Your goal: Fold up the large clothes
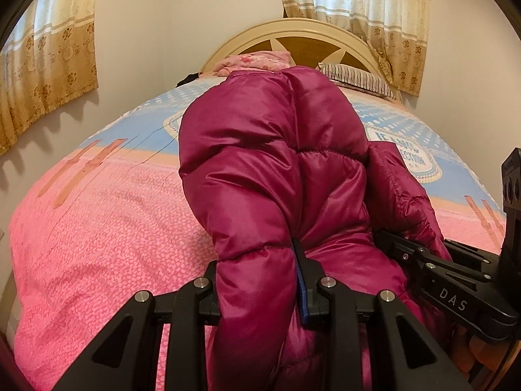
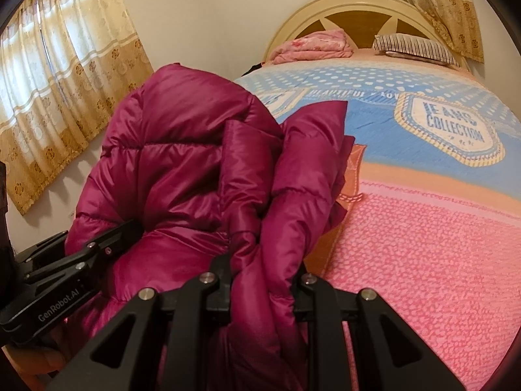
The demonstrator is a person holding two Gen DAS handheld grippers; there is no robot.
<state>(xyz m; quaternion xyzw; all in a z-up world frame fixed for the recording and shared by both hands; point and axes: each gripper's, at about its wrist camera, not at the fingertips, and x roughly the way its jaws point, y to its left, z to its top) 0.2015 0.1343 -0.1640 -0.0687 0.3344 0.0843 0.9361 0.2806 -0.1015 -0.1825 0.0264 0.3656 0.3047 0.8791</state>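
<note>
A shiny magenta puffer jacket (image 1: 270, 169) lies lengthwise on the bed, its near end lifted off the cover. My left gripper (image 1: 257, 280) is shut on a thick fold of the jacket's near edge. My right gripper (image 2: 263, 280) is shut on another bunched fold of the jacket (image 2: 182, 150), just to the right of the left one. The right gripper shows at the right of the left wrist view (image 1: 423, 260), and the left gripper shows at the lower left of the right wrist view (image 2: 81, 257). The jacket's far end reaches toward the pillows.
The bed has a pink and blue printed cover (image 2: 423, 244) and a cream headboard (image 1: 293, 29). A folded pink blanket (image 2: 312, 47) and a striped pillow (image 2: 413, 49) lie at the head. Curtains (image 1: 42, 75) hang on the wall to the left and behind the headboard.
</note>
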